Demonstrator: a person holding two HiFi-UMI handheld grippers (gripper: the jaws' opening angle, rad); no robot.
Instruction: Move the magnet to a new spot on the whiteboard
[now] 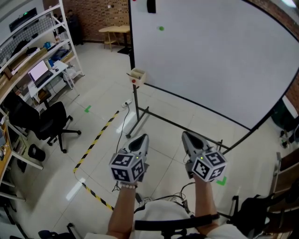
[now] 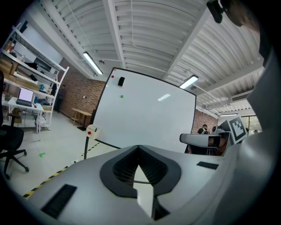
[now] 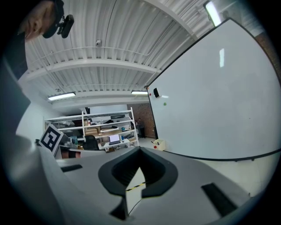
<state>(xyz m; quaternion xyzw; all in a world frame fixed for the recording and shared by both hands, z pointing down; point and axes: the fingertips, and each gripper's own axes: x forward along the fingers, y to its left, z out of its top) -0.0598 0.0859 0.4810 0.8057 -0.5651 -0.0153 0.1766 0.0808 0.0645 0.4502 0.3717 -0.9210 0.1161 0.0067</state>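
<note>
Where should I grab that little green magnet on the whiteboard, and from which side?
Probably by its rim: the green magnet looks like a small round disc flat on the upright whiteboard, so come straight at the board's face and pinch two opposite edges. Its thickness can't be made out.

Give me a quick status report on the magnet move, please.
Left gripper shut, empty; right gripper shut, empty. Green magnet on whiteboard, upper left, not held. Grippers well short of it; nothing in the way.

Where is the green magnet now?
In the head view, the green magnet sticks to the whiteboard near its upper left, just below a black block.
</note>
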